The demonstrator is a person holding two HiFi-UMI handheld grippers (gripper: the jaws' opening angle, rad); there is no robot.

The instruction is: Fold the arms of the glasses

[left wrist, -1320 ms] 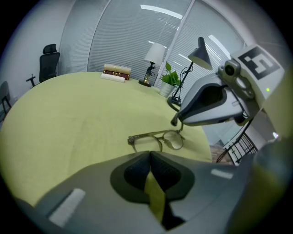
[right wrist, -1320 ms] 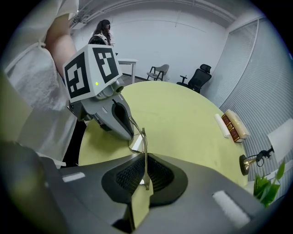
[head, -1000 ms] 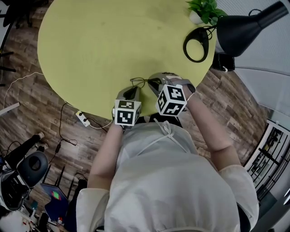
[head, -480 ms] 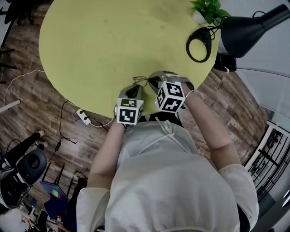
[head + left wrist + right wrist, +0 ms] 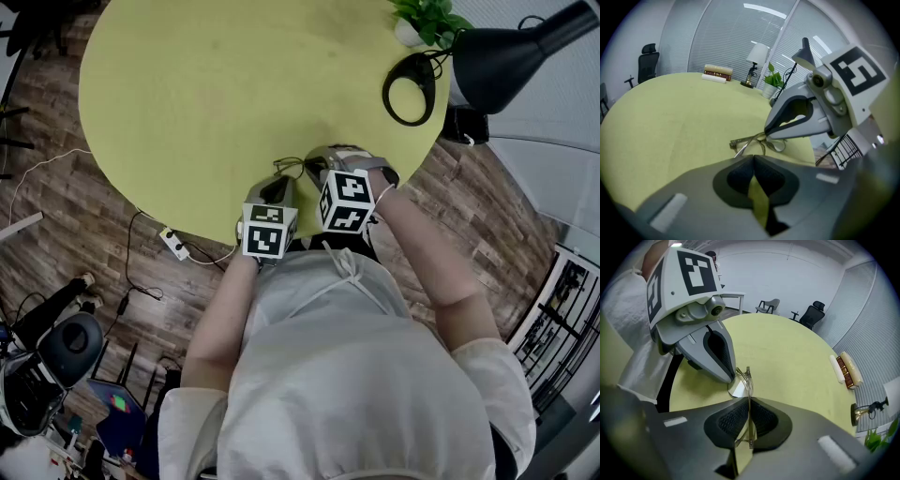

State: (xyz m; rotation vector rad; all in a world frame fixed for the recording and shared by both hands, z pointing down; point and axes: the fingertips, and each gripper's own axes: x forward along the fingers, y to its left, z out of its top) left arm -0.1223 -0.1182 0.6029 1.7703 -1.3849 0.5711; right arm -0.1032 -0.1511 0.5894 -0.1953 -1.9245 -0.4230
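since a second ago the right gripper (image 5: 749,400) has slid a little toward the left gripper (image 5: 753,157), so the two stand closer together at the near rim of the table (image 5: 665,122). the left one has hardly shifted.

the right gripper's jaws are closed down on one temple arm (image 5: 749,425) of the glasses (image 5: 740,384). the thin arm runs straight along the slot between the ribbed pads (image 5: 733,420), with its hinge end just past the tips. the front frame and a lens sit right ahead of those tips, on or just over the tabletop; i cannot tell which.

the left gripper's jaws are pressed together at the tips, and only a strip of yellow-green table shows in the narrow gap behind them. nothing is seen clamped between its pads. the glasses lie just beyond its tips, a little to their right, and a second thin arm slants back toward the tips; whether it touches them is unclear. seen from the right gripper, the left gripper's nose meets the glasses at the lens, to the left of the right gripper's tips.

far ahead of the left gripper, at the table's opposite rim, are some books (image 5: 717,72), a small shaded lamp (image 5: 757,55) and a potted plant (image 5: 774,79).
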